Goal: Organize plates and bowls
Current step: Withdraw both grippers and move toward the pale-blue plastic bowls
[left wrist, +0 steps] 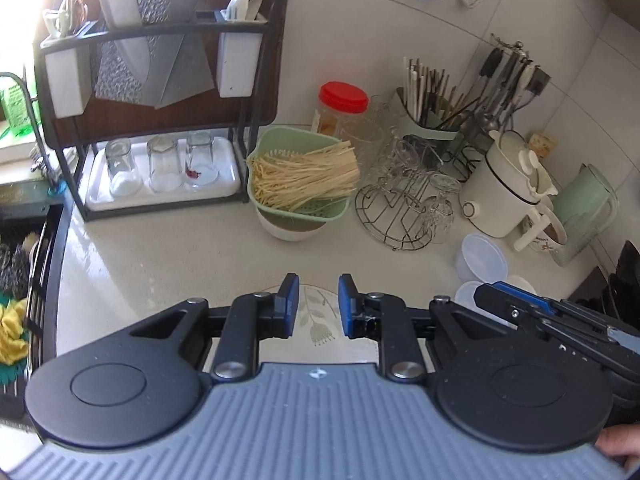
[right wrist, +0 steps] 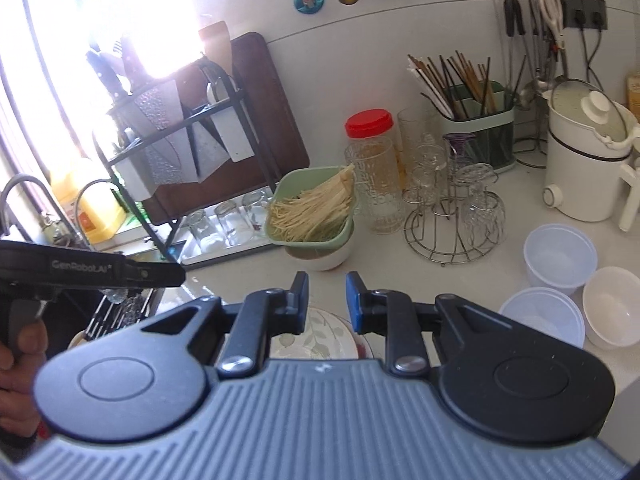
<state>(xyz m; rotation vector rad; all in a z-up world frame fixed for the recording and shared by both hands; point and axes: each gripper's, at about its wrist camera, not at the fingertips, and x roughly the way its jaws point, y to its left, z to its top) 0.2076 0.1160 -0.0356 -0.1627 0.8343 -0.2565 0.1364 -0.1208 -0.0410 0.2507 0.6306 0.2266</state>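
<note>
Sink (left wrist: 24, 240) with a yellow cloth (left wrist: 12, 332) sat at far left, then a black rack (left wrist: 160, 120) holding upturned glasses (left wrist: 160, 164) on a white tray. Next came a green strainer (left wrist: 300, 176) of noodles stacked on a white bowl (left wrist: 288, 232), a red-lidded jar (left wrist: 342, 108), a wire glass stand (left wrist: 400, 208), a chopstick holder (left wrist: 432, 120) and a white pot (left wrist: 504, 184). Plastic bowls (right wrist: 560, 256) stood on the desk (left wrist: 160, 260) at right. Left hand-held gripper (left wrist: 314, 300) and right hand-held gripper (right wrist: 327, 300) were both released, pads slightly apart, nothing between them. The leaf-patterned plate (left wrist: 320, 320) lay on the desk below both, mostly hidden by the gripper bodies.
</note>
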